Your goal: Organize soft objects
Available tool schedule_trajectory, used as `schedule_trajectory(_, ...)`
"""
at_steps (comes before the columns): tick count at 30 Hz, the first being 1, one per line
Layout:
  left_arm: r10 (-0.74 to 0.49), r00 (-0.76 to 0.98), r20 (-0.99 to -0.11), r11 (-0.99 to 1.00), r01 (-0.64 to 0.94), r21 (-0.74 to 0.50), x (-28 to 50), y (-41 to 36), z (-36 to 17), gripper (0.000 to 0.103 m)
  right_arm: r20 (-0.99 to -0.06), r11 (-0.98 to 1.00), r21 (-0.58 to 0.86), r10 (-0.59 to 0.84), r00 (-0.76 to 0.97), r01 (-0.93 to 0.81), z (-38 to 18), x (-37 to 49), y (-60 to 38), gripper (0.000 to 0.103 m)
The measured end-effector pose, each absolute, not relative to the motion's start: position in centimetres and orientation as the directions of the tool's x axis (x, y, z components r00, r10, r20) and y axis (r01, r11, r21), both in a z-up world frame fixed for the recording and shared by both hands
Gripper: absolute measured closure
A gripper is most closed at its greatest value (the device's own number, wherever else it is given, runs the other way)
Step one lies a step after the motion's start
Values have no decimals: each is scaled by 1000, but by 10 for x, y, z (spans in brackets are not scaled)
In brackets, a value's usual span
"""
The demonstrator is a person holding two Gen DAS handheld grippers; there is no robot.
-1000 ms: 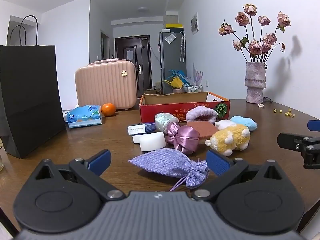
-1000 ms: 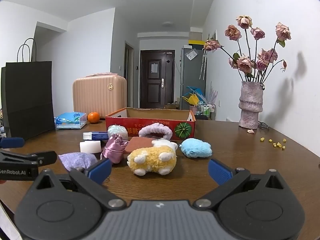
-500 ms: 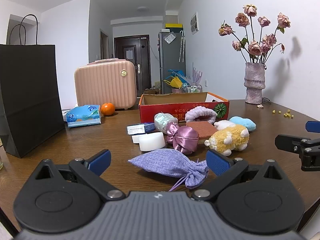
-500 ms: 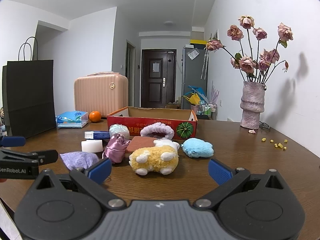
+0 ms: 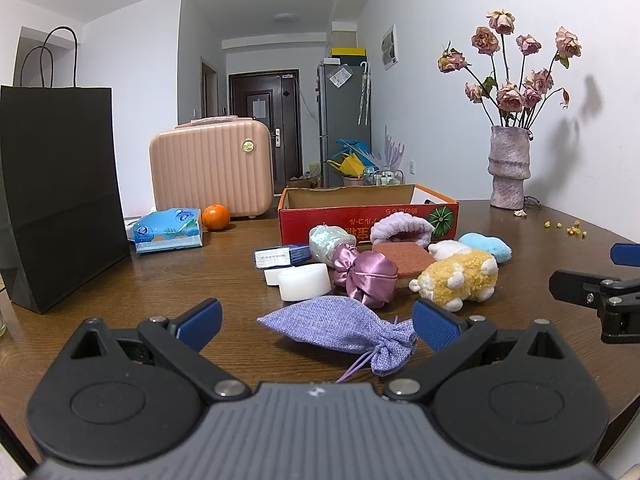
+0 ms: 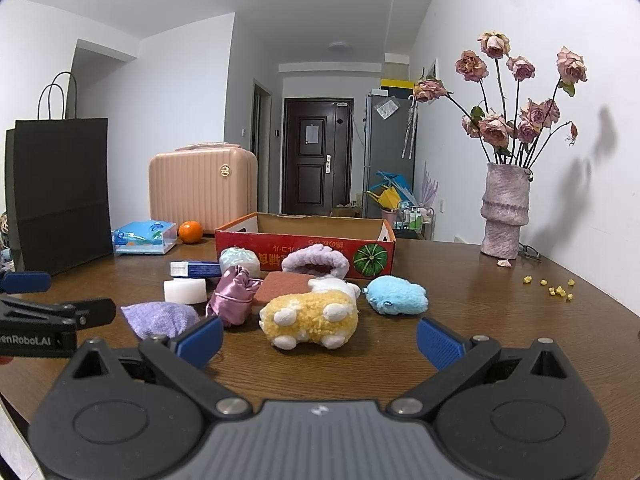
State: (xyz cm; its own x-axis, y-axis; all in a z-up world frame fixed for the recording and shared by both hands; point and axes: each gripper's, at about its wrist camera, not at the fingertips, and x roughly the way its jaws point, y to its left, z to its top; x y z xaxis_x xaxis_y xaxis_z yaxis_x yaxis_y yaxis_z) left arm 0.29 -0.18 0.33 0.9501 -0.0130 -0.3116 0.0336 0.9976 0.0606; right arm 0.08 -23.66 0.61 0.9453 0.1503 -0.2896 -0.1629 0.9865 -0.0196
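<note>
Both tongs spread wide, empty, low over wooden table [image 5: 100, 276]. Left gripper [image 5: 316, 320] dead in line with lavender drawstring pouch [image 5: 340, 326], which lies just ahead, between the blue pads [image 5: 200, 318] in the view but not touched. Pouch long axis roughly crosswise to the fingers, fat end left, tied neck and cord toward right pad. Left clearly the nearer tool; likely first pick, a short push forward, then pinch across the belly rather than the neck.

Right gripper [image 6: 320, 336] facing yellow plush [image 6: 310, 316], near but apart; blue plush [image 6: 396, 294] beyond to the right. Same pouch off toward its left pad.

Remaining soft pieces clustered before red cardboard box [image 5: 368, 210]: satin pouch [image 5: 366, 276], fluffy headband [image 5: 402, 232], white foam block [image 5: 304, 282]. Box looks empty from here, so sorting judged not yet begun.

Against half a second ago: almost nothing changed. Slight drift of both views, jaw spread equal, objects unmoved.
</note>
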Motion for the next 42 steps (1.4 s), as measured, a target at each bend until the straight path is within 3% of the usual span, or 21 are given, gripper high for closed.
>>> schedule_trajectory(42, -17, 947, -321, 998, 36, 53, 2, -2, -4, 0, -303, 986, -23, 152, 941, -166, -2, 3, -232, 0)
